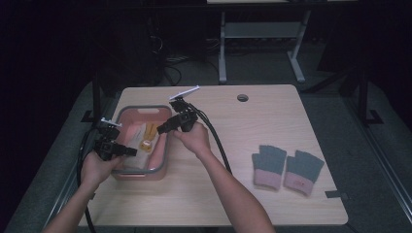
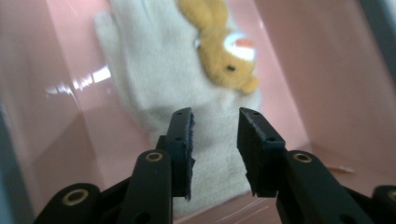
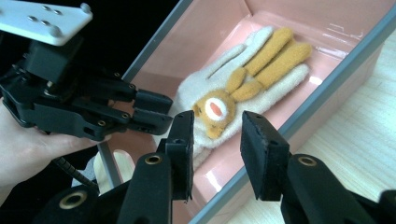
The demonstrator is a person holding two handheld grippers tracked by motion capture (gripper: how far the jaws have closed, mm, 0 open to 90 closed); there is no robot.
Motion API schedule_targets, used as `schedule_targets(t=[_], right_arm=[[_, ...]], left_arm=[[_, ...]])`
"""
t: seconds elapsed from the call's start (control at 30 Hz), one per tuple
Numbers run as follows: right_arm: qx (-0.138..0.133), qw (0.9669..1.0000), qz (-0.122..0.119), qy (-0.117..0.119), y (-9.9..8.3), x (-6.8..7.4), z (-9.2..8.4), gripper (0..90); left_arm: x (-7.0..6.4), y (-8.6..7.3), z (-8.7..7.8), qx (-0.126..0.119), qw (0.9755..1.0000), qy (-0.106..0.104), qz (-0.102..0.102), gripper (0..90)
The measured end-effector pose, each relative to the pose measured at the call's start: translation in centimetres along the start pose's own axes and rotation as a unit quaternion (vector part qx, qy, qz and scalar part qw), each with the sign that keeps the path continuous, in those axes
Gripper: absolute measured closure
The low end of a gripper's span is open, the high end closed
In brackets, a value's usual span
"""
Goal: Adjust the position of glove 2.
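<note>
A cream glove (image 1: 141,154) with an orange bunny (image 3: 212,112) on it lies flat in a pink bin (image 1: 167,145) at the table's left. My left gripper (image 1: 131,152) reaches in over the bin's left wall. Its jaws stand apart in the left gripper view (image 2: 215,121), with the glove (image 2: 154,70) below them and nothing between them. My right gripper (image 1: 160,130) hangs over the bin's right rim, pointing left and down. It is open (image 3: 217,123) above the bunny, clear of the glove (image 3: 243,70). The left gripper (image 3: 156,112) sits just left of the bunny there.
Two grey gloves with pink cuffs (image 1: 268,165) (image 1: 302,171) lie side by side on the wooden table (image 1: 252,121) at the right. A cable hole (image 1: 242,97) is near the far edge. Cables trail from both grippers. Dark floor and a desk frame lie beyond the table.
</note>
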State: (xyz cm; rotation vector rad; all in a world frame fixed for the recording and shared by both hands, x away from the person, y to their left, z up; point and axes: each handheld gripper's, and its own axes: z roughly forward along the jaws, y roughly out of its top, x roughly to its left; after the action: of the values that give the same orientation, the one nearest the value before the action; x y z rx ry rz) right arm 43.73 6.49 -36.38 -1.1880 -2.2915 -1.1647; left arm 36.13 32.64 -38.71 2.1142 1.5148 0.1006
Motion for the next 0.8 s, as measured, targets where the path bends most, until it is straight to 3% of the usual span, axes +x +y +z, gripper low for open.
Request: schedule_targets(t=[0.1, 0.3, 0.43, 0.8], right_arm=[[-0.001, 1.0000, 0.000, 0.001, -0.1, 0.0, -0.5, 63.8], [-0.006, 0.9999, -0.007, 0.008, -0.5, -0.1, -1.5, 63.0], [-0.010, 0.9999, -0.006, 0.008, -0.8, -0.5, -2.4, 62.4], [-0.025, 0.9997, 0.002, 0.001, -2.3, -2.1, -5.4, 60.5]], left_arm=[[-0.2, 0.2, -0.7, -0.024, 0.9996, -0.016, -0.005, 63.1], [-1.1, 0.6, -1.1, -0.048, 0.9983, -0.033, 0.003, 61.8], [-1.9, 0.9, -1.2, -0.065, 0.9963, -0.057, 0.000, 58.9], [-4.0, 1.8, -1.5, -0.088, 0.9924, -0.085, 0.017, 51.8]])
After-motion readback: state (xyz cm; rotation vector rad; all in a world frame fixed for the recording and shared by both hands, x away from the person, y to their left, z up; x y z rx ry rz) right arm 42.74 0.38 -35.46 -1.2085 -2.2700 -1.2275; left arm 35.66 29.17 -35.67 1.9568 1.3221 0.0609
